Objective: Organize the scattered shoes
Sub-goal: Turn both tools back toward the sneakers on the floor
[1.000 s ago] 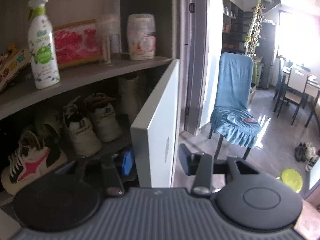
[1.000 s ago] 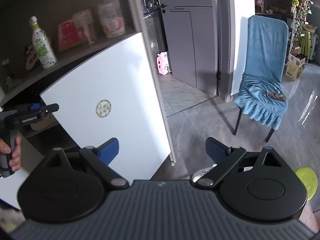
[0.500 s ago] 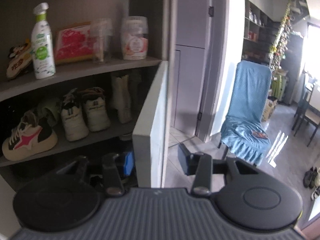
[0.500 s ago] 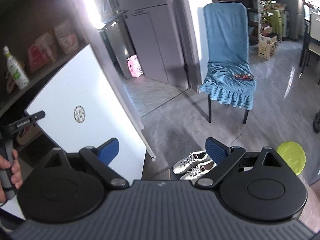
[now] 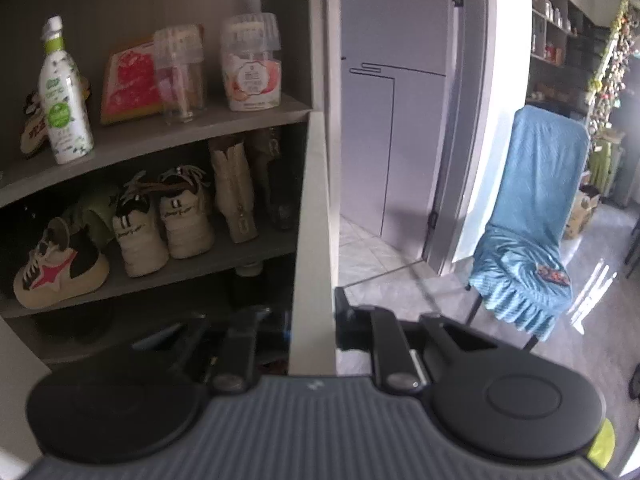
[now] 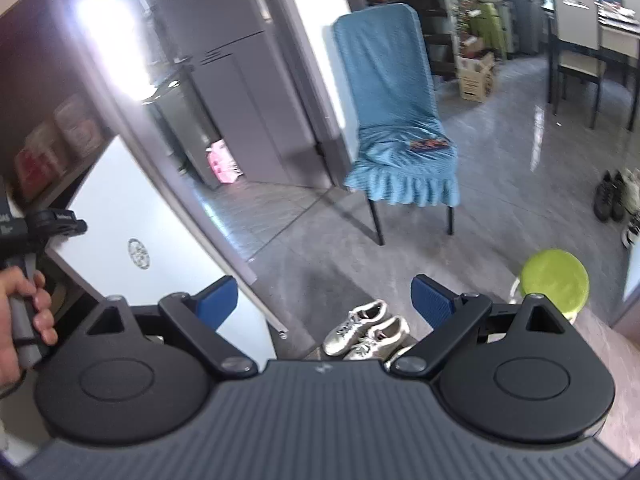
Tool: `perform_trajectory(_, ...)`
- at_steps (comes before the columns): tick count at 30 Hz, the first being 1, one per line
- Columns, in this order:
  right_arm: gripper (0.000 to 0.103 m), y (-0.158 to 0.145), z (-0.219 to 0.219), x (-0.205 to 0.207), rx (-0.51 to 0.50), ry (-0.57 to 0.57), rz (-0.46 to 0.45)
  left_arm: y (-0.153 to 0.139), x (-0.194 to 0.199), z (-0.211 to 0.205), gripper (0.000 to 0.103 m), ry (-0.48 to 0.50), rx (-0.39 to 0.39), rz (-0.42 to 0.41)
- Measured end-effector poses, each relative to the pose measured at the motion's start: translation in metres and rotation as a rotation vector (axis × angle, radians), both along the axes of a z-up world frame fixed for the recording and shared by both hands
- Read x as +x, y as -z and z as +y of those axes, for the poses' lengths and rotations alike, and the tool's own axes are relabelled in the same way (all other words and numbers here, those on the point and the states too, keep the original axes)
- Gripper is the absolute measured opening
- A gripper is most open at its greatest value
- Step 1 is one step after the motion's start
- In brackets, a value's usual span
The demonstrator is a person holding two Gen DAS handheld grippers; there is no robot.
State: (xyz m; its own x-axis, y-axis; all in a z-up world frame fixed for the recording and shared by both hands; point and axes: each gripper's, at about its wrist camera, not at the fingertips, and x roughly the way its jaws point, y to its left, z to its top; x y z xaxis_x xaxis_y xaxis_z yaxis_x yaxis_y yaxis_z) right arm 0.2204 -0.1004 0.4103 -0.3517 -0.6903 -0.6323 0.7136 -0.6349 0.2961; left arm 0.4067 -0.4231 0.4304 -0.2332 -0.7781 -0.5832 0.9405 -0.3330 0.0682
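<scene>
- Gripping the free edge of the white cabinet door point(image 5: 313, 240), the left gripper point(image 5: 312, 320) has one finger on each face of the panel; its jaws are pressed against the door.
- The right gripper point(image 6: 324, 300) hangs above the floor with its blue pads point(image 6: 430, 300) spread wide and nothing between them.
- Directly between those pads, lower in the right wrist view, a pair of silvery-white sneakers point(image 6: 366, 330) lies side by side on the grey floor point(image 6: 500, 200), toes pointing toward the chair.
- A hand point(image 6: 20, 312) at the left edge of the right wrist view holds the grey handle of the left tool, just beside the door's white face, which carries a round sticker point(image 6: 139, 254).
- Behind the door, the shoe cabinet is open: on the middle shelf point(image 5: 192, 268) sit a cream sneaker with a red star point(image 5: 56, 276), a pair of beige lace-up sneakers point(image 5: 164, 224), a cream ankle boot point(image 5: 234, 196) and a darker boot beside it.
- The upper shelf holds a white and green spray bottle point(image 5: 64, 96), a red packet point(image 5: 128, 80) and two clear containers point(image 5: 250, 64).
- A chair with a blue cover point(image 6: 396, 120) stands well apart on the floor, something small and patterned lying on its seat.
- A lime-green round stool point(image 6: 554, 276) is just right of the right gripper.
- More shoes point(image 6: 618, 200), dark and pale, lie near the right edge of that view.
</scene>
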Motion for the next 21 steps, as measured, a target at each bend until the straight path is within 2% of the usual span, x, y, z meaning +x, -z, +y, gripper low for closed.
perform_trajectory(3,0.095,0.007,0.012,-0.008,0.01,0.048,-0.021,0.0,-0.02,0.007,0.026,0.049,-0.019,-0.037)
perform_trajectory(7,0.095,0.014,0.022,-0.015,0.019,0.086,-0.041,-0.001,-0.044,0.009,0.035,0.069,-0.015,-0.04)
perform_trajectory(13,0.095,0.023,0.034,-0.024,0.016,0.13,-0.064,-0.004,-0.079,0.013,0.041,0.1,-0.009,-0.046)
perform_trajectory(18,0.095,0.036,0.042,-0.026,0.021,0.147,-0.094,-0.006,-0.108,0.016,0.051,0.126,-0.004,-0.05)
perform_trajectory(19,0.095,0.039,0.044,-0.026,0.022,0.151,-0.1,-0.006,-0.114,0.016,0.055,0.131,-0.003,-0.051)
perform_trajectory(21,0.095,0.044,0.047,-0.027,0.025,0.158,-0.112,-0.004,-0.118,0.024,0.06,0.171,-0.006,-0.063)
